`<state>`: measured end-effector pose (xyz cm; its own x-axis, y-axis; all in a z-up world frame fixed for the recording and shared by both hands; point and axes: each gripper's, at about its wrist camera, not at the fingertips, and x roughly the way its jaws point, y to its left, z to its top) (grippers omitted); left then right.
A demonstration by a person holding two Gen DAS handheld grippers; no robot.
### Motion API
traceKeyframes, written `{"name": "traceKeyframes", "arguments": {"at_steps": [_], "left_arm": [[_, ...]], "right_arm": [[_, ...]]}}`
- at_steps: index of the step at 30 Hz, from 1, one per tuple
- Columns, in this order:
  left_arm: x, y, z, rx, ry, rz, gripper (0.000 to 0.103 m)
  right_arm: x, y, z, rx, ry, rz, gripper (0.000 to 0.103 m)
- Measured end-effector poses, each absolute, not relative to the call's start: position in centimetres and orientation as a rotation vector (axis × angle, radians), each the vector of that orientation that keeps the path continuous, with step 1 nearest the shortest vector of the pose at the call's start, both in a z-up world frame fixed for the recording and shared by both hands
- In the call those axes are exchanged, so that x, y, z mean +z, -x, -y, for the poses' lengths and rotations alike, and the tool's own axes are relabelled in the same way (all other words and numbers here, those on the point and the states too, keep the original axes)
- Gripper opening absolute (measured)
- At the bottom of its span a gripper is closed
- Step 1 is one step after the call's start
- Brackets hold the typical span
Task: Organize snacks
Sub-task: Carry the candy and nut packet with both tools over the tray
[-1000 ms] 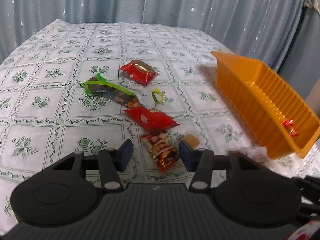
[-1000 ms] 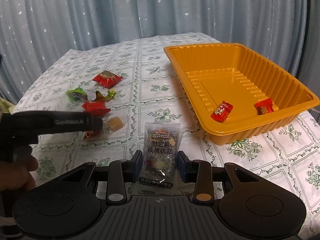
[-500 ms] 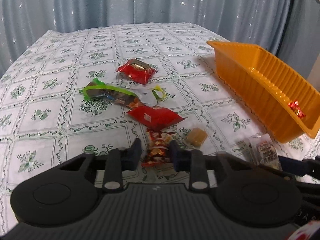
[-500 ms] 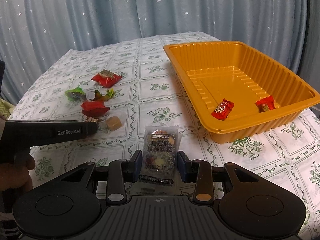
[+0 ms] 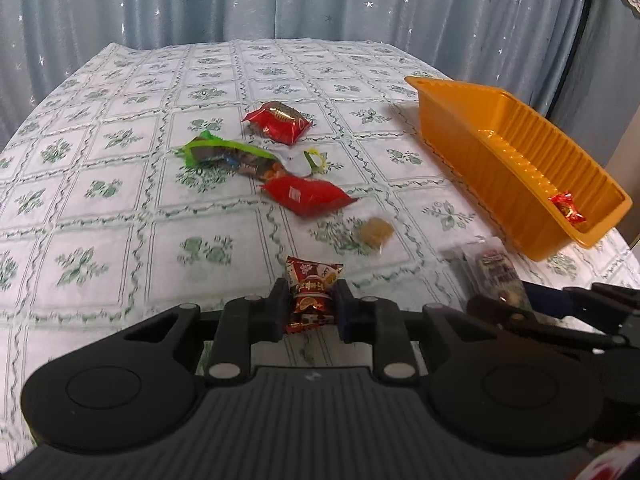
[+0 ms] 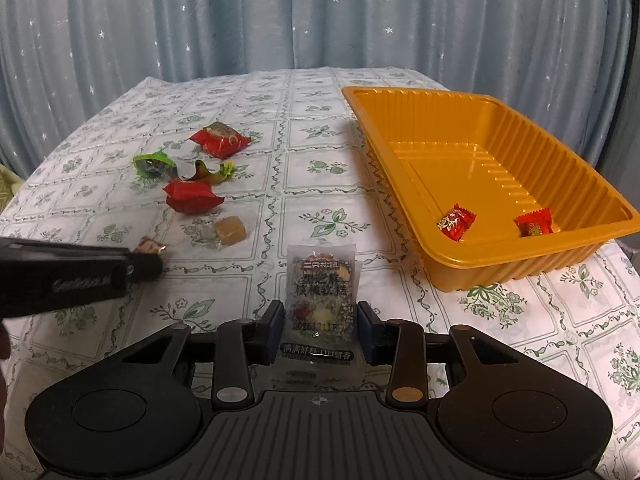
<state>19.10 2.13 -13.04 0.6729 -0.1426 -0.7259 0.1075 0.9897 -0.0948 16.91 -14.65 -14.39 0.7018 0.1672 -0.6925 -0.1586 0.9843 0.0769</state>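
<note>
My left gripper (image 5: 311, 307) is shut on a small red-brown snack packet (image 5: 313, 292) and holds it just above the tablecloth. My right gripper (image 6: 320, 322) is shut on a clear packet with dark print (image 6: 320, 300). The orange tray (image 6: 592, 256) stands to the right and holds two red candies (image 6: 456, 222) (image 6: 534, 223). In the left wrist view the tray (image 5: 500, 176) is at the right. Loose snacks lie mid-table: two red packets (image 5: 308, 195) (image 5: 278, 122), a green-edged wrapper (image 5: 224, 156) and a tan candy (image 5: 374, 232).
A floral tablecloth (image 5: 120, 208) covers the table. Blue star-print curtains (image 6: 280, 20) hang close behind it. The left gripper's body (image 6: 72, 280) reaches in from the left in the right wrist view.
My left gripper closed on the red-brown packet and lifted it back off the table. My right gripper kept its packet and stayed nearly still.
</note>
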Motion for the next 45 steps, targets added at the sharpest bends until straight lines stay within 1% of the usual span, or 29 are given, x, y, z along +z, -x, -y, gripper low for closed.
{"name": "traceKeyframes", "arguments": {"at_steps": [8, 23, 33, 45], "left_arm": [[-11.1, -16.0, -2.3, -0.128, 0.084, -0.813, 0.021], [-6.1, -10.7, 0.0, -0.147, 0.100, -0.747, 0.021], [-3.7, -9.5, 2.1, -0.181, 0.099, -0.711, 0.021], [-3.1, -9.9, 4.4, -0.229, 0.096, -0.709, 0.021]], "right_arm": [[-12.8, -14.9, 14.8, 0.202, -0.028, -0.759, 0.038], [-7.7, -9.7, 17.1, 0.194, -0.073, -0.686, 0.038], [-5.7, -7.9, 19.7, 0.150, -0.096, -0.653, 0.038], [-5.1, -8.0, 22.4, 0.094, -0.135, -0.639, 0.038]]}}
